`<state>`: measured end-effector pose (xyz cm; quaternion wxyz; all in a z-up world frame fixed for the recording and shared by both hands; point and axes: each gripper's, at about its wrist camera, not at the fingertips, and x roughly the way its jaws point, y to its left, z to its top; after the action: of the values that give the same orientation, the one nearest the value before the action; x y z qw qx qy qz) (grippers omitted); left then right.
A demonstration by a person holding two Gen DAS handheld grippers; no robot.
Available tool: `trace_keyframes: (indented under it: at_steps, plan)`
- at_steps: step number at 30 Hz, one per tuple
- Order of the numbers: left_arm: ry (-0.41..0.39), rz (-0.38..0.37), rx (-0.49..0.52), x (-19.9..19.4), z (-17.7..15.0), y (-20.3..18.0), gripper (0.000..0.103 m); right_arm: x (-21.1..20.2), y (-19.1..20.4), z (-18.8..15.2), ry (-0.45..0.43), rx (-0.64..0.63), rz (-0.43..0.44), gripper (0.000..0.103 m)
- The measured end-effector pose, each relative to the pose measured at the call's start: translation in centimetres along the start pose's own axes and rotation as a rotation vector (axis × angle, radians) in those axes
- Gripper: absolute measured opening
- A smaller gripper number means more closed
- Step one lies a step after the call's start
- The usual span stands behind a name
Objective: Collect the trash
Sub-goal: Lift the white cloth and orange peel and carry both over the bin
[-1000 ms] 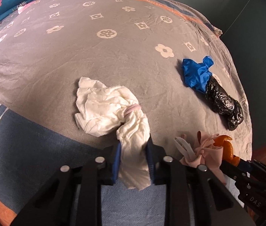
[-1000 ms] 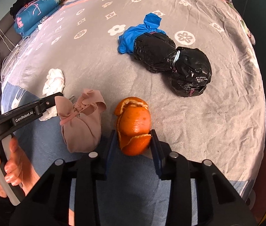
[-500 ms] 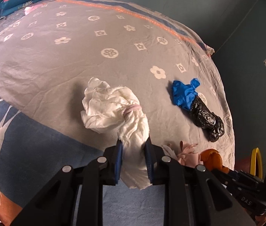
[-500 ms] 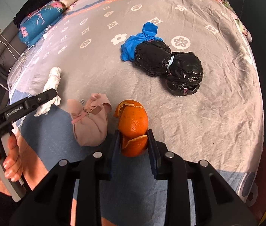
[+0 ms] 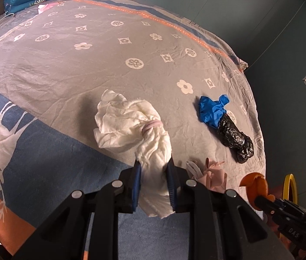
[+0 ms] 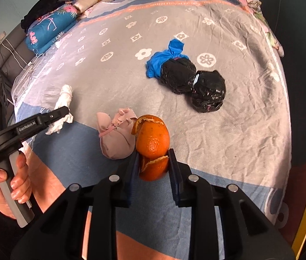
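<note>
A wide bed (image 6: 228,130) fills the room, spread with a grey flower-patterned cover bordered in orange and blue. At its far left, folded teal floral bedding (image 6: 49,30) lies against a dark padded headboard (image 6: 5,60). Dull teal walls (image 5: 250,21) stand behind.

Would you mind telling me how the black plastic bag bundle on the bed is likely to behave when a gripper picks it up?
The black plastic bag bundle looks crinkled and soft, so it would probably squash under the pads. Its glossy film may be slippery. It reads as two knotted lumps joined at a narrow waist beside a blue bag, so gripping one lump would likely leave the other dangling.
</note>
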<state>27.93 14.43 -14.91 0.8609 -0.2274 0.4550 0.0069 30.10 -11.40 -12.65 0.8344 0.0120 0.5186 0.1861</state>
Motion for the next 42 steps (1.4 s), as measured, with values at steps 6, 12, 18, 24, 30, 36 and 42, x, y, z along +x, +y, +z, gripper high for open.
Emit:
trace_keyframes:
  at_steps: [6, 12, 18, 24, 30, 36, 42]
  plan:
    - [-0.018, -0.007, 0.015, -1.3, -0.5, -0.7, 0.02, -3.0, -0.1, -0.7, -0.02, -0.014, -0.003, 0.025]
    - [-0.016, 0.006, 0.046, -2.3, -1.3, -2.0, 0.02, -6.5, -0.7, -2.0, -0.043, -0.027, -0.004, 0.025]
    - [-0.002, -0.011, 0.097, -3.6, -2.3, -4.0, 0.02, -9.9, -2.1, -3.6, -0.073, -0.024, -0.005, 0.025]
    - [0.012, -0.042, 0.144, -4.9, -3.3, -6.9, 0.02, -13.0, -3.5, -4.9, -0.11, -0.01, -0.012, 0.025]
    - [0.015, -0.071, 0.196, -5.8, -4.2, -10.2, 0.02, -16.2, -5.2, -5.8, -0.159, 0.015, -0.023, 0.025]
    - [0.017, -0.099, 0.246, -6.6, -5.1, -13.5, 0.02, -18.8, -6.8, -6.4, -0.198, 0.045, -0.037, 0.025]
    - [0.028, -0.131, 0.282, -6.9, -5.8, -16.1, 0.02, -21.1, -8.4, -7.0, -0.236, 0.067, -0.051, 0.025]
